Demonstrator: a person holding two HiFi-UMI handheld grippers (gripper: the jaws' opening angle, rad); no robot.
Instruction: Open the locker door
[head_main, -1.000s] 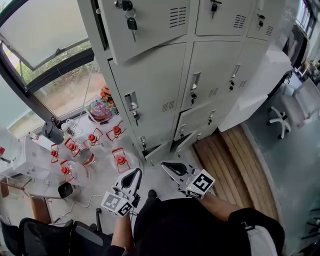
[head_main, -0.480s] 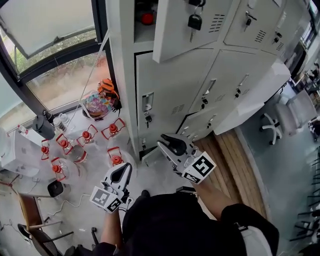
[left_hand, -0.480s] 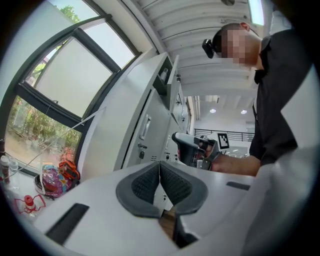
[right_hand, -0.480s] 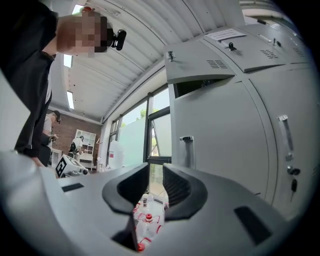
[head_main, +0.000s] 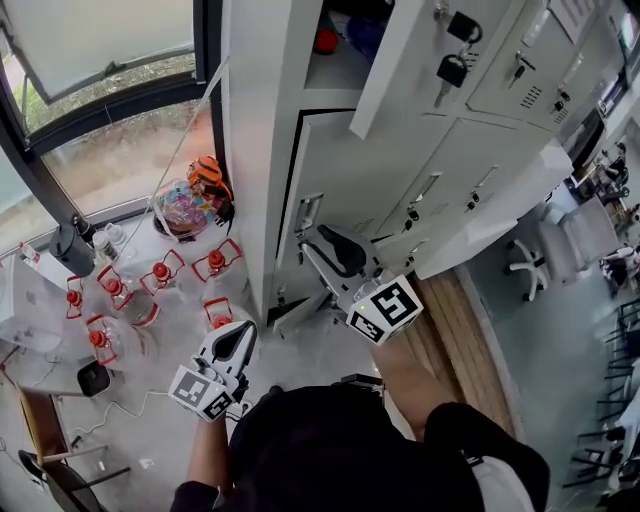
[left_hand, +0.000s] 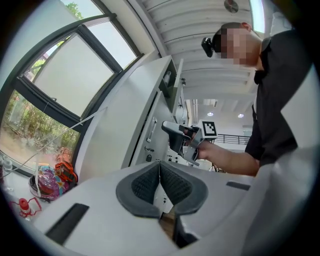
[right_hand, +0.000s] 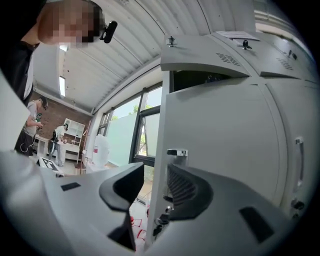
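So, left gripper (left_hand: 160, 167): jaws together, empty, held low.
Right gripper (right_hand: 156, 175): jaws apart, just been opening; door (right_hand: 220, 145) edge in the gap.
Right gripper view only: metal fitting (right_hand: 177, 152) on that edge.
Head view only: door ajar, upper door (head_main: 400, 60) open above, bottles (head_main: 212, 262) on floor left.

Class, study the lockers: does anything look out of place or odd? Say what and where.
The top door stands open, keys dangling from its lock; doors further right are shut. The door below looks ajar, its edge between the right tool's jaws, which have just been opening.
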